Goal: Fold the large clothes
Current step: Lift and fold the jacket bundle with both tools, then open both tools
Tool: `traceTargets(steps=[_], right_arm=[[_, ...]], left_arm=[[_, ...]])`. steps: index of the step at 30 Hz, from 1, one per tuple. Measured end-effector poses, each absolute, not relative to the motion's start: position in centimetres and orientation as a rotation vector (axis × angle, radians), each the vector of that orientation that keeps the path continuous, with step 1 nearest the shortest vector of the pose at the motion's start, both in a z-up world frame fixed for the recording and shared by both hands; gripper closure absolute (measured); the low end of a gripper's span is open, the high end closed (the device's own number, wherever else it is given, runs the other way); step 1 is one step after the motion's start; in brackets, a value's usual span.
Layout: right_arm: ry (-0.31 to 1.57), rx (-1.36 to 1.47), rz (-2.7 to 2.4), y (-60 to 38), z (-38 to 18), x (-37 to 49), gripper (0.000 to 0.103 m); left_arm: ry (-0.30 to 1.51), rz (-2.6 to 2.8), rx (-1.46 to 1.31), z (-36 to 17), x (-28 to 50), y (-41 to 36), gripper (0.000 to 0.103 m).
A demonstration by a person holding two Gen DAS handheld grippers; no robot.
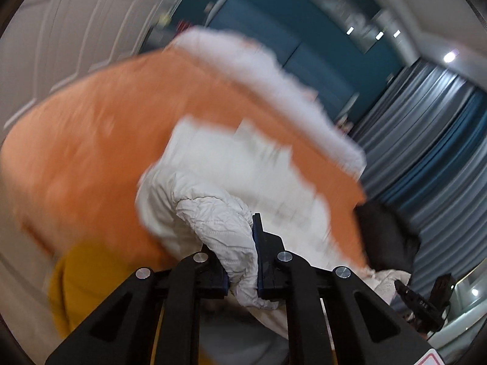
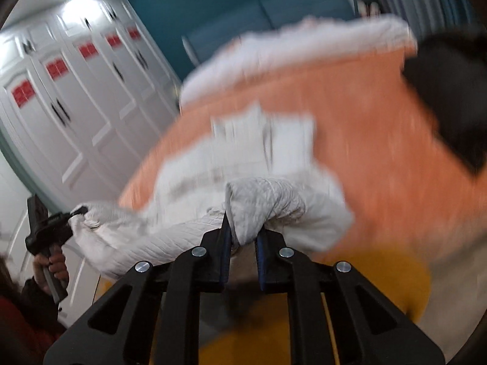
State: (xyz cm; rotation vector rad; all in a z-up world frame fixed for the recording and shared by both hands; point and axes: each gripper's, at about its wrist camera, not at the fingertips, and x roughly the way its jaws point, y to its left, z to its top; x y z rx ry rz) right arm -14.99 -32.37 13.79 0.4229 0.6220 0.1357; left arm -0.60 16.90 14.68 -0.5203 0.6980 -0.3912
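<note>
Left gripper (image 1: 242, 261): jaws clamped on a bunched fold of the white quilted jacket (image 1: 213, 219). Blue pads press the fabric from both sides; the fold bulges up over the left finger and a tail hangs below the jaws.

Right gripper (image 2: 242, 243): jaws likewise pinched on a gathered edge of the jacket (image 2: 264, 203), fabric wadded above the pads and narrowing between them.

In the right wrist view the jacket stretches from the right jaws leftward to the left gripper (image 2: 51, 228), whose handle is held by a hand (image 2: 51, 269) at the left edge. The fabric hangs in a shallow sag between the two grips. The rest of the jacket trails forward onto the orange bedspread (image 1: 91, 152); both views are motion-blurred there, so whether that part rests on the spread or hangs just above it cannot be told.

Below the grippers: a yellow surface (image 2: 380, 276), partly hidden by the gripper frames.

Mid range: the bedspread covers a bed; a white fluffy strip (image 1: 274, 73) runs along its far edge. A dark cushion (image 1: 386, 237) lies at the right side of the bed in the left wrist view.

Far: white panelled wardrobe doors (image 2: 76, 106) with red stickers, a teal wall (image 1: 274, 30), grey-blue curtains (image 1: 426, 137).
</note>
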Motion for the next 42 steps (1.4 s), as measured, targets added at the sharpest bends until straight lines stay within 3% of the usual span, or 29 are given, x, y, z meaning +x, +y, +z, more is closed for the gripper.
traceTargets(steps=[5,10,23,30,38,40,42], right_arm=[[0.416,0.392,0.096,-34.1,17.8,-8.6,0.090],[0.362,0.421,0.034,-35.8,17.0,0.1,0.090],[0.512,0.473,-0.139,-37.4,7.3,16.4,0.086],[0.602,0.466,-0.194,-37.6,2.0,20.0,0.075],[0.654,0.531,-0.177,-38.8,-0.1,21.4,0.071],[0.607,0.504,-0.197,-38.4,2.1,19.3,0.062],[0.513,0.473,-0.184,-38.5,4.3,16.0,0.043]], left_arm=[[0.547,-0.405,-0.492,19.2,6.4,15.0,0.094],[0.527,-0.336,-0.483,19.2,14.4,12.5,0.092],[0.716,-0.121,-0.332,6.8,30.1,8.3,0.085],[0.788,-0.084,-0.263,0.0,33.4,7.2,0.082],[0.829,-0.159,-0.396,-2.2,34.8,8.7,0.081],[0.833,-0.151,-0.422,-0.6,33.8,9.6,0.079],[0.786,-0.171,-0.497,1.6,31.3,11.7,0.069]])
